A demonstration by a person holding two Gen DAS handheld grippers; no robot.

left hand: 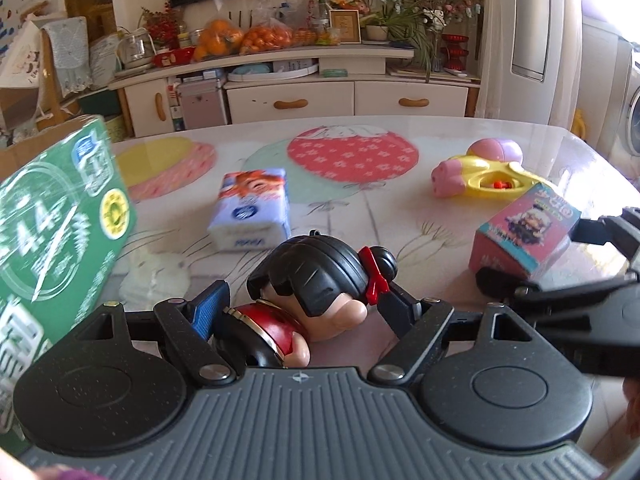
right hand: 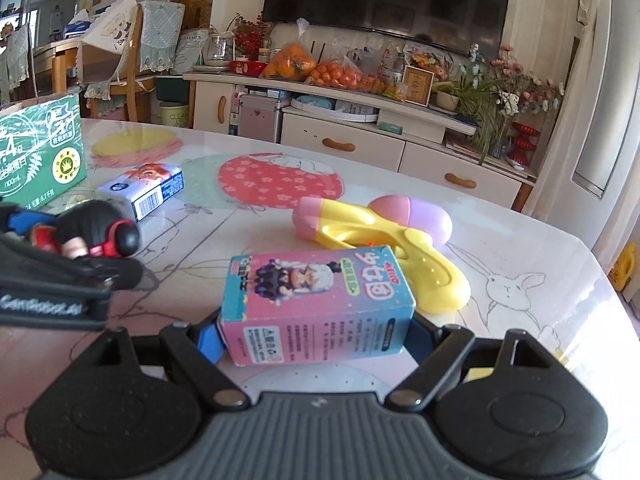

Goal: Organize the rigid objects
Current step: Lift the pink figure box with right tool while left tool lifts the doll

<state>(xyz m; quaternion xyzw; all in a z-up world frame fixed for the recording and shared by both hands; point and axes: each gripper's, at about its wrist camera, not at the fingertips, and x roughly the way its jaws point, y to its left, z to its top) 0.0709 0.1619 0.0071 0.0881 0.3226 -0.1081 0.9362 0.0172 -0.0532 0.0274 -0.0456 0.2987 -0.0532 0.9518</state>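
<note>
A black-haired, red-bodied plastic doll figure [left hand: 316,292] sits clamped in the left gripper [left hand: 304,304]. The right gripper [right hand: 316,332] is clamped on a pink-and-blue cardboard toy box [right hand: 316,304]. Both look mid-carry; next probably comes setting them into the green carton [left hand: 56,220].

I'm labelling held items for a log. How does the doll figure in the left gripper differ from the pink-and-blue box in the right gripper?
The doll figure is rounded, with glossy black hair and a red body; the pink-and-blue box is flat-sided printed cardboard. The doll figure lies on its side with its head pointing away from the left gripper; the pink-and-blue box sits crosswise, spanning the right gripper. Both are gripped between blue fingers over the table.
</note>
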